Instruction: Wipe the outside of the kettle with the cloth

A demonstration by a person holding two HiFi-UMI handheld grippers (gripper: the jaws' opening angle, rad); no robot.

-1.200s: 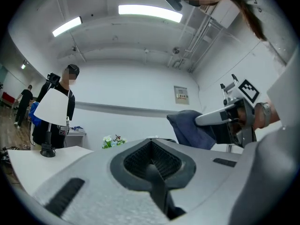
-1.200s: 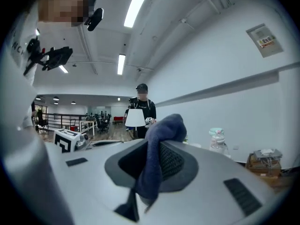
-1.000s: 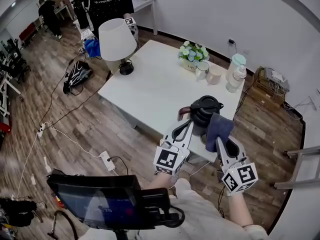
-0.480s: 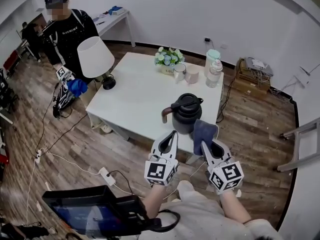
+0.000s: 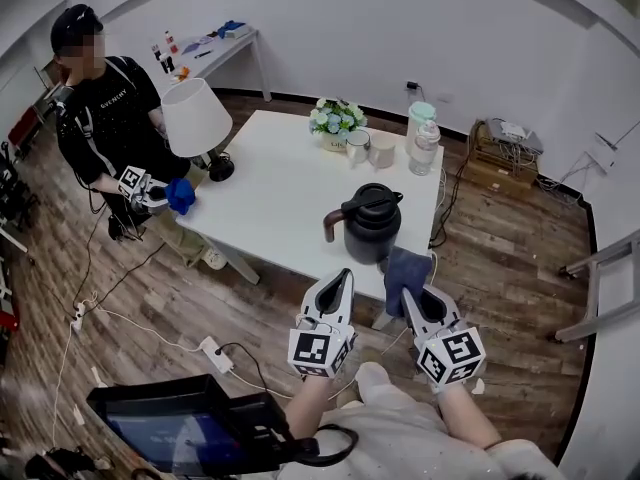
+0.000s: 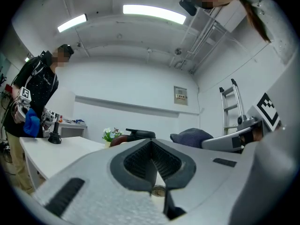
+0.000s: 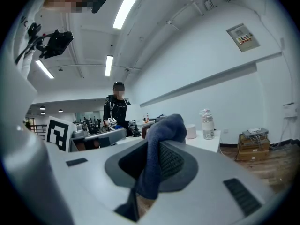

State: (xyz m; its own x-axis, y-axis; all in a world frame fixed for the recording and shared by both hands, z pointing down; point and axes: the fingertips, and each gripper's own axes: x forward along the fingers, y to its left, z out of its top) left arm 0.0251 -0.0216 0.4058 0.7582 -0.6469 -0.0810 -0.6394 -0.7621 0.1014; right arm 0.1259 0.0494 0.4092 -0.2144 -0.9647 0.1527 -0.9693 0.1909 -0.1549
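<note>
Two grippers are held at the table (image 5: 280, 193) edge: the blue cloth (image 5: 404, 266) is clamped in the right gripper (image 5: 409, 290), just beside the black kettle (image 5: 372, 226) standing there; the left gripper (image 5: 343, 274) is closed, empty

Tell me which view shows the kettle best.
The head view: the whole black kettle stands in sight near the table's front edge. The left gripper view catches only its lid. In the right gripper view the cloth hides nearly all of it.
</note>
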